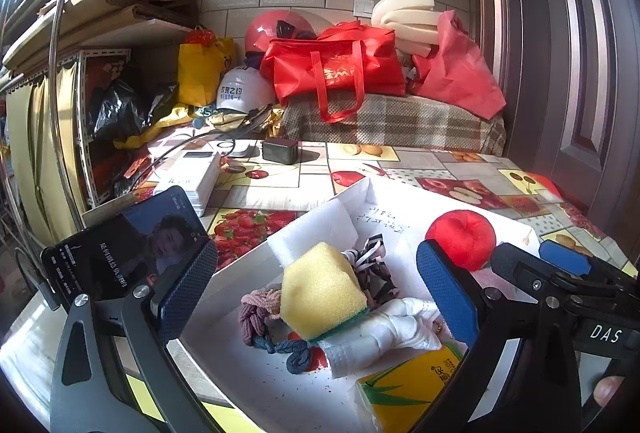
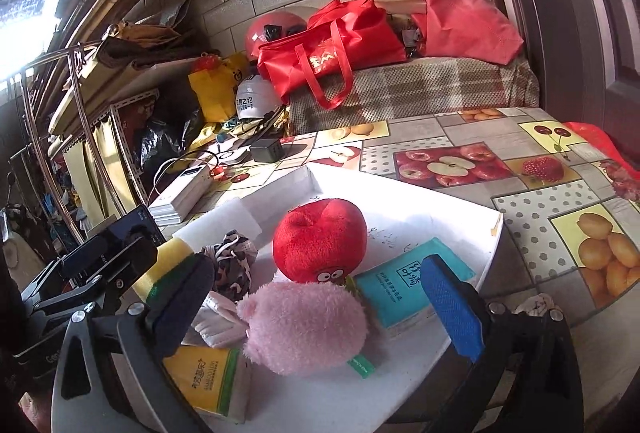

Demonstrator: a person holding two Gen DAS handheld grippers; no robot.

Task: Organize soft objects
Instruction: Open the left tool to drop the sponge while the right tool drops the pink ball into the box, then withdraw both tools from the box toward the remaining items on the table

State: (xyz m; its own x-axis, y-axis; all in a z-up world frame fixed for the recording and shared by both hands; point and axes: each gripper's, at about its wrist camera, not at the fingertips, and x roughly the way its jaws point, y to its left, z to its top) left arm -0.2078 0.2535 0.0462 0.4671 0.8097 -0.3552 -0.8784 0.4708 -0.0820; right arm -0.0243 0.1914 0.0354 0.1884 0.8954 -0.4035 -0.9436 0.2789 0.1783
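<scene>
A white box (image 1: 256, 385) (image 2: 440, 209) lies on the fruit-print table. It holds a yellow sponge (image 1: 320, 293) (image 2: 168, 257), braided hair ties (image 1: 260, 313), a patterned cloth (image 1: 376, 273) (image 2: 234, 267), a white cloth (image 1: 392, 333), a yellow tissue pack (image 1: 416, 389) (image 2: 204, 377), a red plush apple (image 1: 462, 239) (image 2: 320, 239), a pink plush toy (image 2: 306, 327) and a teal packet (image 2: 404, 281). My left gripper (image 1: 316, 297) is open, its jaws either side of the sponge. My right gripper (image 2: 316, 309) is open around the pink plush.
A phone (image 1: 120, 249) stands at the left beside the box. A white power bank (image 1: 192, 177) (image 2: 182, 193), cables and a black charger (image 1: 280, 149) (image 2: 267, 149) lie behind. Red bags (image 1: 336, 65) (image 2: 328, 49) and helmets are piled at the far end.
</scene>
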